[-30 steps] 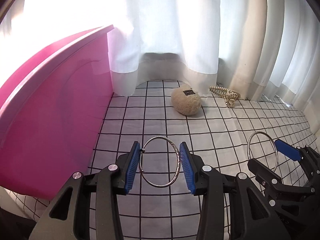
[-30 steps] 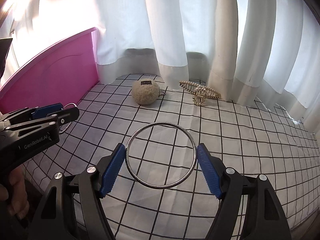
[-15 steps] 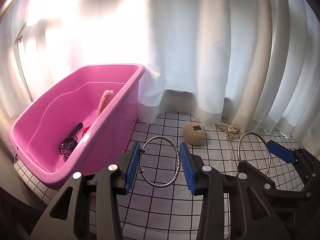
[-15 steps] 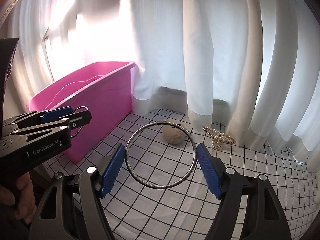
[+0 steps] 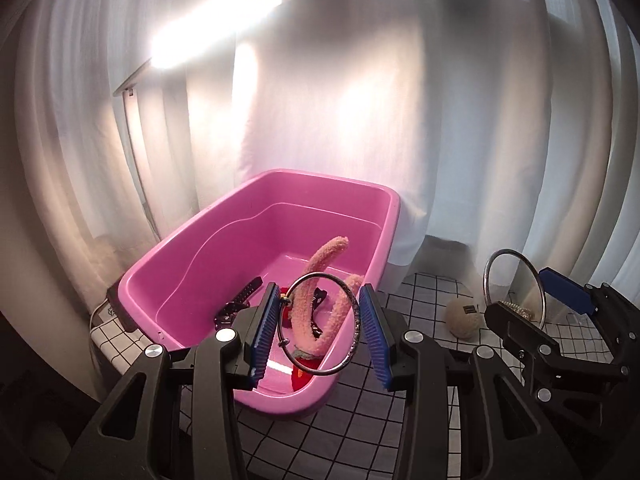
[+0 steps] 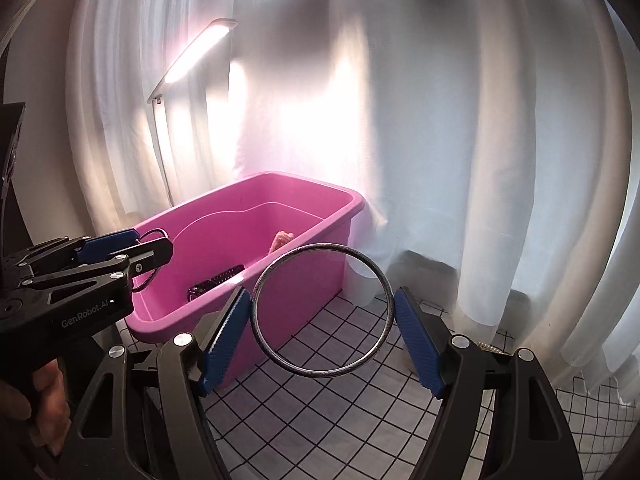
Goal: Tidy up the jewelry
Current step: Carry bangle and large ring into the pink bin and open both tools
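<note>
My left gripper [image 5: 319, 330] is shut on a silver bangle [image 5: 354, 322] and holds it in the air over the near end of the pink tub [image 5: 224, 216]. My right gripper [image 6: 322, 336] is shut on a larger silver bangle [image 6: 382, 280], held above the checked cloth to the right of the tub [image 6: 320, 236]. In the tub lie a pink fuzzy headband [image 5: 320, 268], a dark watch [image 5: 240, 300] and red and black pieces. Each gripper shows in the other's view: the right one [image 5: 532, 300] at right, the left one [image 6: 132, 252] at left.
A beige pompom [image 5: 464, 318] and a pearl hair clip [image 5: 518, 312] lie on the checked cloth [image 5: 432, 292] right of the tub. White curtains hang behind. A lit lamp [image 6: 192, 56] stands behind the tub.
Both grippers have risen with their bangles and swung left toward the tub. The left bangle now hangs over the tub's near end, and the tub's inside shows.
</note>
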`<state>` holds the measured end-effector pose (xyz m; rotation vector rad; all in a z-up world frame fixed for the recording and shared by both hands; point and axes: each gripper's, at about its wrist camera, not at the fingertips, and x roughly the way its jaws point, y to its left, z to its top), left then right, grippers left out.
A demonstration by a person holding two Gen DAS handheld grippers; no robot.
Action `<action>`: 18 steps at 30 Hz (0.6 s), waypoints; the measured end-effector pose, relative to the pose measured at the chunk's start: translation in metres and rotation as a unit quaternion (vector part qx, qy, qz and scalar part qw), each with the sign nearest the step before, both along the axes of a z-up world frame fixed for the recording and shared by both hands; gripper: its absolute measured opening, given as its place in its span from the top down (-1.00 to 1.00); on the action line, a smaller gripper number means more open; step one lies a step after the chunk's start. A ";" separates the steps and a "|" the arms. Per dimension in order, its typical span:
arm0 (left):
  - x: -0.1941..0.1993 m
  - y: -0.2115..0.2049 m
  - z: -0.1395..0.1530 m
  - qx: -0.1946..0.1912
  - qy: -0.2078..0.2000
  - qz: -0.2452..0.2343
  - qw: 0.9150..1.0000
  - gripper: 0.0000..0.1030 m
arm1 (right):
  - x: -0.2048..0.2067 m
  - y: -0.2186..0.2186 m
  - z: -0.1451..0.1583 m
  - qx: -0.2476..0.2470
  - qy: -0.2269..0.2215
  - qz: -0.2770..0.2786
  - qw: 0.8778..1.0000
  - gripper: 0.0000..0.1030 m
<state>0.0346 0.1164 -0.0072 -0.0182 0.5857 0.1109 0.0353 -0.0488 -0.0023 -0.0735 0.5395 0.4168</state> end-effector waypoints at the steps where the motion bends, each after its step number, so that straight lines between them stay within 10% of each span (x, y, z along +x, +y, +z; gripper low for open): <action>1: 0.002 0.007 0.002 0.000 -0.001 0.006 1.000 0.23 | 0.003 0.006 0.002 0.002 -0.003 0.005 1.000 -0.38; 18: 0.071 0.122 0.005 -0.005 0.019 0.031 0.999 0.23 | 0.081 0.124 0.015 -0.004 0.006 0.036 0.999 -0.38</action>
